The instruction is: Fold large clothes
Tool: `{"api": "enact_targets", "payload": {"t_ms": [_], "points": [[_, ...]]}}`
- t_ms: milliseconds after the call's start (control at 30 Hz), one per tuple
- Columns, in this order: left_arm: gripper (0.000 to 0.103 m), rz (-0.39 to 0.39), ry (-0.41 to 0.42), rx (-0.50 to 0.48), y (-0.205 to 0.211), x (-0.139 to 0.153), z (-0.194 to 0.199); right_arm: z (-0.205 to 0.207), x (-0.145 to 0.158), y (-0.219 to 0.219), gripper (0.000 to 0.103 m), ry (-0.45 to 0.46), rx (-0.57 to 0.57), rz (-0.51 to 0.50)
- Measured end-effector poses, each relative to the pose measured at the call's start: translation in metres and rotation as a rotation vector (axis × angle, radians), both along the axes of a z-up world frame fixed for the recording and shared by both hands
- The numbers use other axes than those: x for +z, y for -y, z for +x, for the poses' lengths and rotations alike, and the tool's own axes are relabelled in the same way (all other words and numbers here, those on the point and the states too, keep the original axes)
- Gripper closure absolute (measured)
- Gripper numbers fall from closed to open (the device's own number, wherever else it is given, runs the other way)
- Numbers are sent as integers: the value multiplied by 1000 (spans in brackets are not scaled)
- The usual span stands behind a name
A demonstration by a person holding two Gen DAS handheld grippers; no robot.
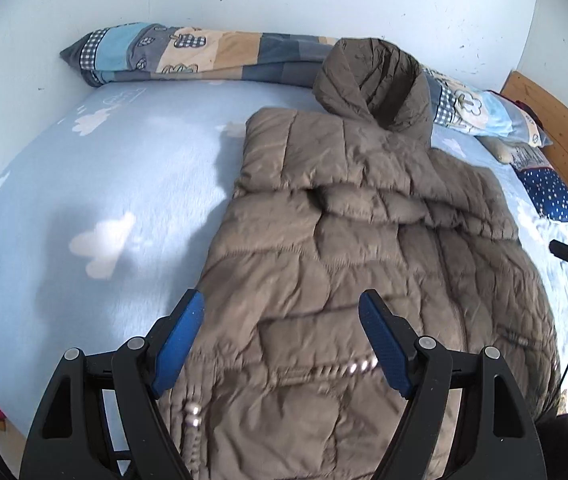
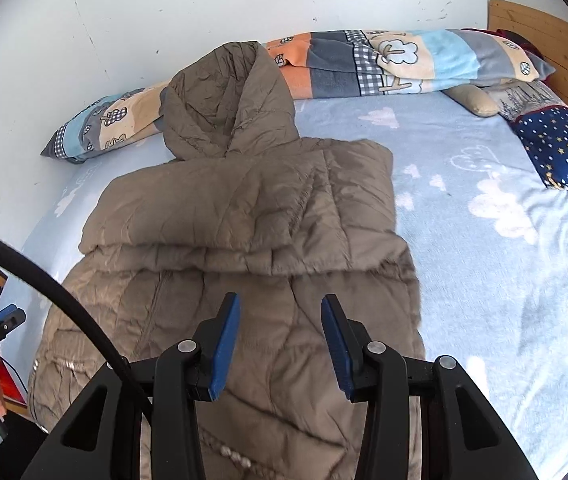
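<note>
A brown quilted hooded jacket (image 1: 364, 240) lies flat on the light blue bed sheet (image 1: 103, 184), hood toward the wall, sleeves folded in over the body. It also shows in the right wrist view (image 2: 251, 240). My left gripper (image 1: 281, 312) is open and empty, hovering above the jacket's lower left part. My right gripper (image 2: 279, 316) is open and empty above the jacket's lower middle. The left gripper's tip shows at the left edge of the right wrist view (image 2: 3, 320).
A patchwork rolled blanket (image 2: 364, 64) lies along the wall behind the hood. A navy star pillow (image 2: 560, 148) sits at the right by the wooden headboard (image 2: 540, 36). A black cable (image 2: 43, 276) crosses the left foreground. White wall behind.
</note>
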State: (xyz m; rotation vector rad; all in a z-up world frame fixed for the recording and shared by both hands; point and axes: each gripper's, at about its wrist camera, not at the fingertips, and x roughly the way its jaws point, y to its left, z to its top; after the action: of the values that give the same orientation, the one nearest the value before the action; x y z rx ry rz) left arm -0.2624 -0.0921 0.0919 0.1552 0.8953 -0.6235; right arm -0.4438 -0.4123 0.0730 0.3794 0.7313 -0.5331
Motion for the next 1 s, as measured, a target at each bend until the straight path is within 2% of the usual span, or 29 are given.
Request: {"api": "enact_targets", "payload": {"t_ms": [100,167,300,367,467,533,667,800,867,1000], "points": [[24,0,-32,17,-20,-15,1,-27,-8,-6,55,-9,-18,14],[24,-5,-107,66,-39,-26,16,-52,-15,-5,48,-16,-50,51],[24,-110,-245,172,-85,-41,39,-108,-31,2,48,0,-131,127],[24,-175,-340,188,-100,-52,48,-134,-39,8,47,19,-187,179],[24,-208,-408,196,-102,-62,54,-161,-55,24,45,61,-254,298],[24,-194,-422,183,-96,-64,54,-165,-62,29,45,70,-269,356],[25,-145,-427,130,-79,-70,51,-156,-65,22,41,42,-230,376],[40,-61,-423,61,-62,-79,46,-150,-72,13,40,-13,-209,355],[47,-16,-385,27,-53,-79,39,-152,-77,13,38,-33,-203,352],[59,10,-351,5,-47,-80,30,-150,-87,12,36,-66,-179,372]]}}
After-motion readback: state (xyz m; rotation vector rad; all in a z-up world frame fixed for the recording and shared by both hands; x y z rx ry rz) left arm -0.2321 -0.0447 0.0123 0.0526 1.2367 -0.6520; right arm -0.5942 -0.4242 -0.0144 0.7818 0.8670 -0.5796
